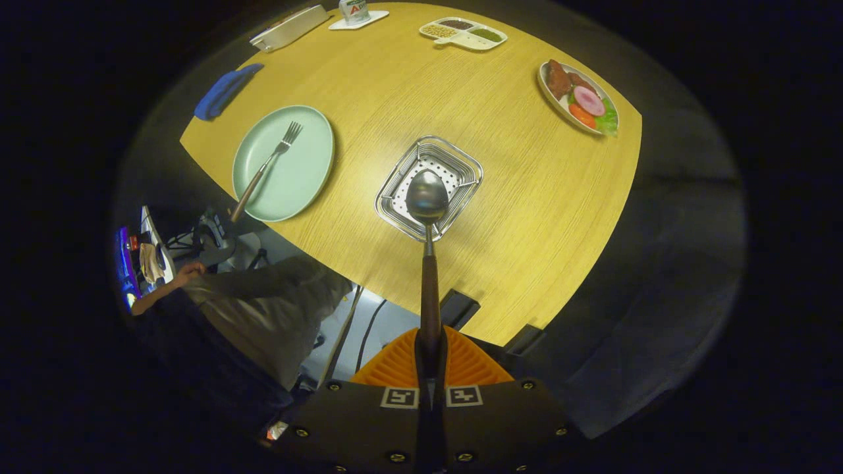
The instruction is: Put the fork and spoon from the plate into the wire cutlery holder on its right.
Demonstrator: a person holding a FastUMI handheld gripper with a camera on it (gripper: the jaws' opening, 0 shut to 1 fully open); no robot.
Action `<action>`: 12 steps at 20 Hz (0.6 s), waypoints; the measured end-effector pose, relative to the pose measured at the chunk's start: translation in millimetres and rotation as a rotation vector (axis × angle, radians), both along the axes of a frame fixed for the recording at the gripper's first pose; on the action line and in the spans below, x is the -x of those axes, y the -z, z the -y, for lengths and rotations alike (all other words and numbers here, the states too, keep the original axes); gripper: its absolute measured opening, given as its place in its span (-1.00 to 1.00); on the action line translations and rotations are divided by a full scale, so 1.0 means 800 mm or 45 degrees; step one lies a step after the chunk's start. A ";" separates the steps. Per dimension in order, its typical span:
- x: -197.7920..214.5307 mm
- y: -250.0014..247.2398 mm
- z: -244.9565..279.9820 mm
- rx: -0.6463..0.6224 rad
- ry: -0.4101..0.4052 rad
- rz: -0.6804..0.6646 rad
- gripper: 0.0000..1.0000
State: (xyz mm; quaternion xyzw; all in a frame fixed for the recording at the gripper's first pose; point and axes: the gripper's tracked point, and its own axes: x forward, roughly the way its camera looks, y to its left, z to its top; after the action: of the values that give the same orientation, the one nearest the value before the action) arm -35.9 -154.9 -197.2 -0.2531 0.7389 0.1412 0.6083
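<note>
My gripper (431, 359) is shut on the wooden handle of the spoon (427, 197). I look down from high above the table, and the spoon's steel bowl hangs over the opening of the wire cutlery holder (454, 161), pointing into it. Left of the holder sits the pale green plate (309, 158). The fork (267, 166) lies across the plate, tines toward the far side and brown handle sticking out over the near rim.
On the wooden table (527, 197) are a blue cloth (224, 92) at the far left, a white divided tray (464, 33), a plate of food (579, 99) at the right, and a white object (290, 27) at the back. A person's sleeve (263, 289) is below the table edge.
</note>
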 end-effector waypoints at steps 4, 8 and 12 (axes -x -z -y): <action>-0.015 0.020 -0.009 0.034 0.003 -0.054 -0.98; -0.028 0.034 -0.009 0.079 -0.006 -0.099 -0.98; -0.043 0.031 -0.013 0.056 0.023 -0.070 -0.85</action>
State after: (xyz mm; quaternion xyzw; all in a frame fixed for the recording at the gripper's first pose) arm -1.6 -144.4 -221.8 -0.2558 0.7606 0.1264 0.5831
